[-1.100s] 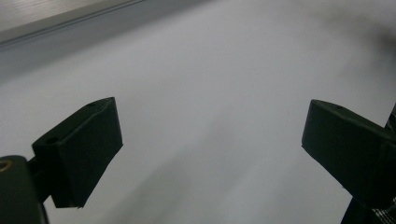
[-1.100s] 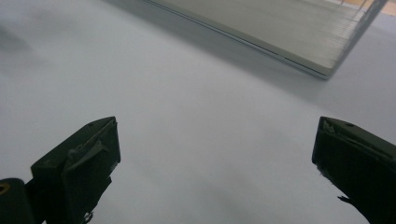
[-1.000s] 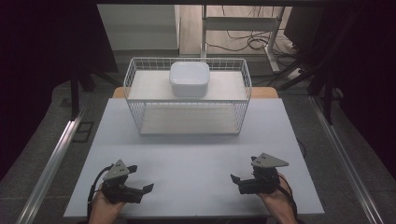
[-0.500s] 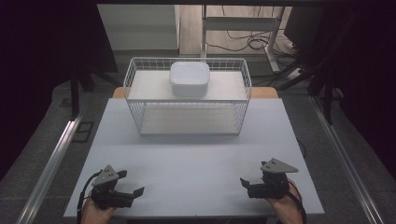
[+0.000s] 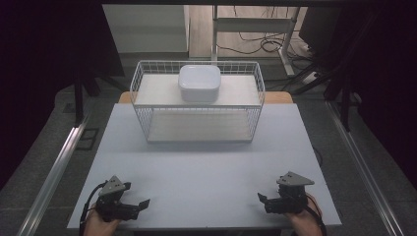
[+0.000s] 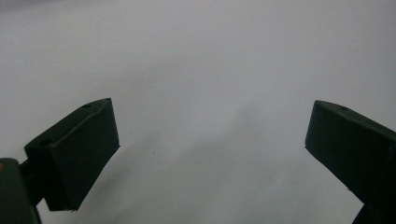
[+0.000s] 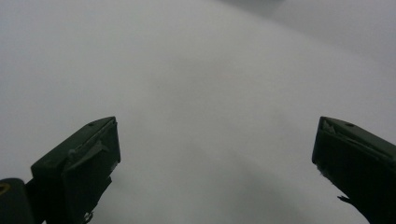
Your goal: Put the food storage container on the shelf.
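Left tool (image 6: 210, 154) and right tool (image 7: 215, 163) both gape wide, holding nothing, low over the white table (image 5: 206, 177), seemingly just above it.

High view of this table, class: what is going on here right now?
A person holds a two-jaw gripper in each hand at the near edge of a white table. The left gripper and the right gripper are both open and empty, low over bare tabletop. Nothing is being handled. At the far side stands a white wire basket, and a white lidded box sits inside it, toward the back, far from both grippers.
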A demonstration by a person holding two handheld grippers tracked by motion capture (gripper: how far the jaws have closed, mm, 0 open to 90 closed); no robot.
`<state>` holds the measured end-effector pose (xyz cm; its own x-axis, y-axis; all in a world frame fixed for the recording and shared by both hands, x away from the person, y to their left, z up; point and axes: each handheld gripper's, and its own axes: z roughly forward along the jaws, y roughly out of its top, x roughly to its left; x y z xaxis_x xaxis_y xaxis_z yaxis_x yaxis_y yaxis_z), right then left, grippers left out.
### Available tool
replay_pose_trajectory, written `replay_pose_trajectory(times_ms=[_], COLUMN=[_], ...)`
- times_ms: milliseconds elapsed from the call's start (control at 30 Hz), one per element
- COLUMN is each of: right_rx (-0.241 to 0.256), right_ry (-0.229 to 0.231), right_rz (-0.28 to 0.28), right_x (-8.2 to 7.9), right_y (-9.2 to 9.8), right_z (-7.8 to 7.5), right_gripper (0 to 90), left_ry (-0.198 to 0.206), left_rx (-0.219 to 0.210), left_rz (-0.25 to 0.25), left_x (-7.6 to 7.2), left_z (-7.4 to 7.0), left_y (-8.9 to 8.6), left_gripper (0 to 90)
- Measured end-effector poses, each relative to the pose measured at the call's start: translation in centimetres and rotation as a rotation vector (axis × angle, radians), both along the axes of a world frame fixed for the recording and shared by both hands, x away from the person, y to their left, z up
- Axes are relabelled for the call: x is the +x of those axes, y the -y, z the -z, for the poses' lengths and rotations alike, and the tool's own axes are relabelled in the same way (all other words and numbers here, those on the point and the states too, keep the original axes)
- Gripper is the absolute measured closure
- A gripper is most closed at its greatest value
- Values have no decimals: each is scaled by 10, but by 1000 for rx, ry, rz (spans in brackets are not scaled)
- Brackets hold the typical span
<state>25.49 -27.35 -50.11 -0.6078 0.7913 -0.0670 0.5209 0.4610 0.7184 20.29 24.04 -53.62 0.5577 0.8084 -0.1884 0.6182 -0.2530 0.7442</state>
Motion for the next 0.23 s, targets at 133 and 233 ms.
replay_pose_trajectory(times_ms=[133,233], right_rx=[-18,-24], right_ry=[-22,-22], right_rz=[0,-6], right_x=[1,1], right_y=[-1,-2], right_z=[3,4], right_gripper=[8,8], left_ry=[-7,-13], left_rx=[-1,2], left_rz=[-6,-4], left_x=[1,1], left_z=[0,1], left_y=[0,1], left_gripper=[25,25])
